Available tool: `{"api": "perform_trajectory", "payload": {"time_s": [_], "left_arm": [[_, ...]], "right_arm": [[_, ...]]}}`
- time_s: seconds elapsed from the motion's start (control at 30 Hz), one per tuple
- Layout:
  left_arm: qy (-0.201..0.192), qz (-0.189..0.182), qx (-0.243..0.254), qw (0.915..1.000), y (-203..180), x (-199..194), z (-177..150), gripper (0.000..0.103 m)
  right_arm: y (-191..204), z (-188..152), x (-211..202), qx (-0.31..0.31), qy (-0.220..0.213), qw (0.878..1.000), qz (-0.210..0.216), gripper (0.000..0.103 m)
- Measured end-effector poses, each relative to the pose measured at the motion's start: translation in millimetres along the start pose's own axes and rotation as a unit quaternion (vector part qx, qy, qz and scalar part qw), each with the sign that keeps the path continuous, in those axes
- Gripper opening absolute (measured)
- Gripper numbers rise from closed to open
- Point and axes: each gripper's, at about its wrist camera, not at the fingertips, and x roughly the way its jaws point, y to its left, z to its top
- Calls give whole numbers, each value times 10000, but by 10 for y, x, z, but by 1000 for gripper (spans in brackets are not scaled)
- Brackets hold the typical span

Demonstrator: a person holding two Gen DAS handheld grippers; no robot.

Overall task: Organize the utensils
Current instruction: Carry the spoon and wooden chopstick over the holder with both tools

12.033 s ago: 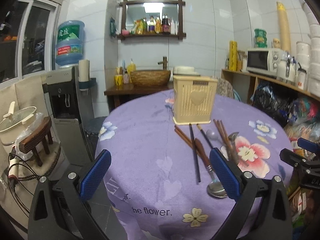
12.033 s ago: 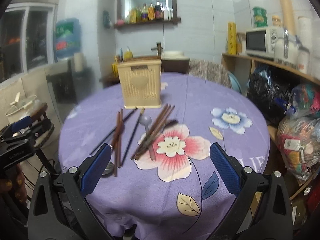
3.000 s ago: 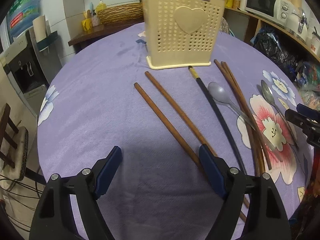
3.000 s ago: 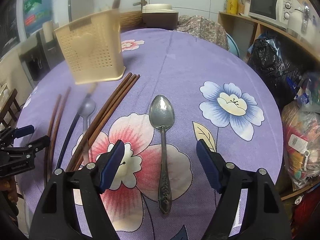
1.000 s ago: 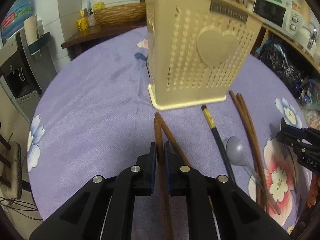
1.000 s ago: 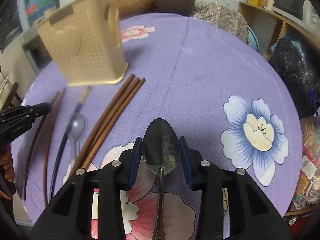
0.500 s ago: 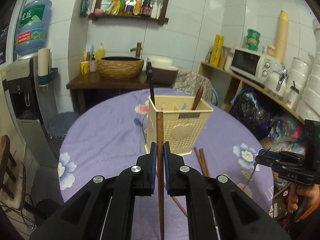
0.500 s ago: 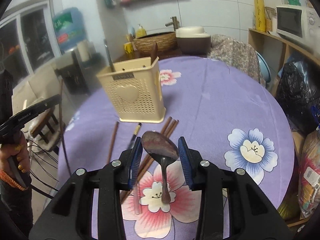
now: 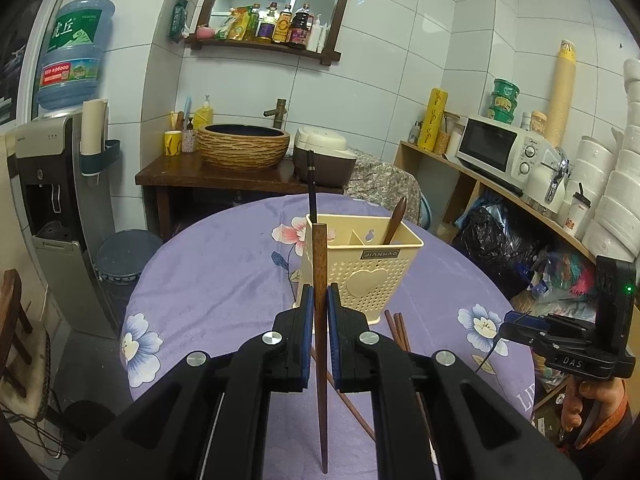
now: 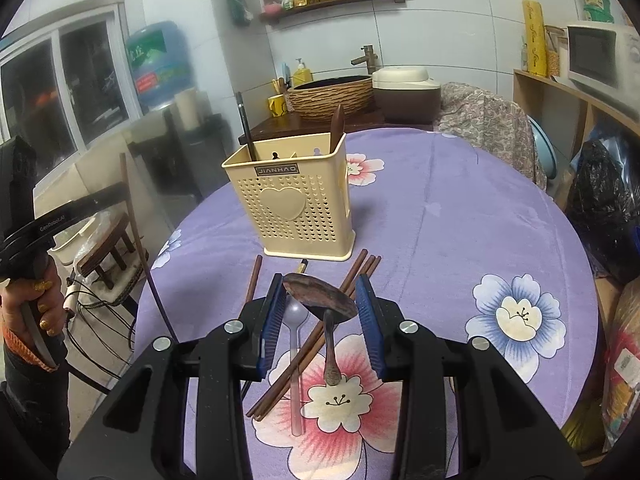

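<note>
A cream plastic utensil holder (image 10: 298,204) with a heart on its front stands on a round table covered by a purple floral cloth (image 10: 460,216); a black chopstick (image 10: 245,126) and a brown wooden spoon (image 10: 337,126) already stand in separate compartments. The left gripper (image 9: 320,312) is clamped on a brown wooden chopstick (image 9: 320,344), held nearly upright in the air in front of the holder. The right gripper (image 10: 320,312) is clamped across the bowl of a metal spoon (image 10: 326,312), lifted above the cloth with its handle hanging down. Below it on the cloth lie several brown chopsticks (image 10: 316,328), a pale plastic spoon (image 10: 295,344) and one more brown chopstick (image 10: 253,278) near the holder's base
</note>
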Motion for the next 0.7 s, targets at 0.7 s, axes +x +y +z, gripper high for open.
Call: {"api": "perform_trajectory", "payload": {"time_s": [0.7], "left_arm": [[-1393,126,156,9901,-385,318,1753,8]], "right_arm": [[491,1844,86,-356,-1394,9895,-143,37]]}}
